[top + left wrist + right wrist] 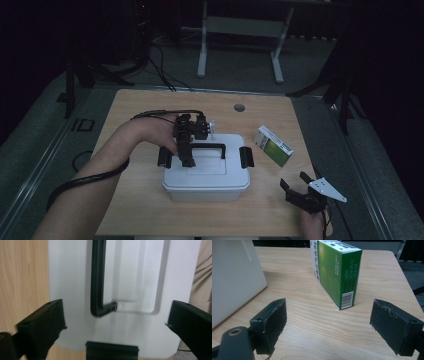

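Observation:
A white lidded storage box (205, 177) stands at the middle of the wooden table (140, 210). Its lid (140, 277) carries a black handle (207, 146) lying flat, and a black latch (246, 156) clips each short end. My left gripper (186, 157) hovers over the lid's left part, open, its jaws straddling one end of the handle (97, 277) with a latch (111, 350) just below. A green and white carton (272, 146) stands on edge right of the box. My right gripper (294, 180) is open near the front right corner, facing the carton (334, 272) from a short distance.
The box wall (232, 277) lies to the left of my right gripper. A round cable hole (239, 107) sits near the table's far edge. Beyond the table stand a desk frame (202, 50) and dark tripod legs (70, 85) on a grey floor.

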The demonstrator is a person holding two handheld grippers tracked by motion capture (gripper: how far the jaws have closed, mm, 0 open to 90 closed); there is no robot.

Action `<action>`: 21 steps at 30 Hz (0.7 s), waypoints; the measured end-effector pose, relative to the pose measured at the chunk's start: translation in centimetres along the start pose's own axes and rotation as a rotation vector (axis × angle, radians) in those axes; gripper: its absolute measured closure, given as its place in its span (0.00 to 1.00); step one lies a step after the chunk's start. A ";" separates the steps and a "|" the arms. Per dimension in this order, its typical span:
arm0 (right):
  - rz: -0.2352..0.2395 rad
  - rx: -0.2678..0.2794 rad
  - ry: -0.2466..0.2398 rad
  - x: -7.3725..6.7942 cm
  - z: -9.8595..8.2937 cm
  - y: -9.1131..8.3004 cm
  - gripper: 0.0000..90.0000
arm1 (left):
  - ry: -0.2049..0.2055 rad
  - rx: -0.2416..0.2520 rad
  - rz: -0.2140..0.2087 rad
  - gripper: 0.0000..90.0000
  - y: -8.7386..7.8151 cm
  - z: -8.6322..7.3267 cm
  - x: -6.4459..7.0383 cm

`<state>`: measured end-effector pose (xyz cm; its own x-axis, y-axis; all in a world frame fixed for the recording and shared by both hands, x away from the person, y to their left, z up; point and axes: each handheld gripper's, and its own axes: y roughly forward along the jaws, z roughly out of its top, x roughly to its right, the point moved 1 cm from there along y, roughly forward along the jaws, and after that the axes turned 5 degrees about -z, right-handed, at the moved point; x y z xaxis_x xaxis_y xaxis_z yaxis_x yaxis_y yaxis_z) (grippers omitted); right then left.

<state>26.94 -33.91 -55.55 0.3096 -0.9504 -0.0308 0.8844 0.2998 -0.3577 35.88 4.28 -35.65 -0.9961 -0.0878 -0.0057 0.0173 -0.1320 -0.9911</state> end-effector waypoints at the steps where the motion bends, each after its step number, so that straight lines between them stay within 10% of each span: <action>1: 0.001 0.000 -0.001 0.0 0.0 0.0 0.15 | 0.000 0.002 0.003 0.05 0.1 0.2 0.0; 10: 0.006 0.001 0.002 0.0 0.0 0.0 0.15 | 0.006 -0.002 -0.018 0.09 0.6 1.2 -1.5; 21: 0.009 0.000 0.000 0.0 0.0 0.0 0.15 | 0.022 0.009 -0.054 0.48 1.0 2.0 -2.4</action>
<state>26.94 -33.90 -55.57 0.3175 -0.9477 -0.0338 0.8817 0.3081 -0.3574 38.43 2.33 -36.40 -0.9972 -0.0589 0.0453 -0.0363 -0.1449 -0.9888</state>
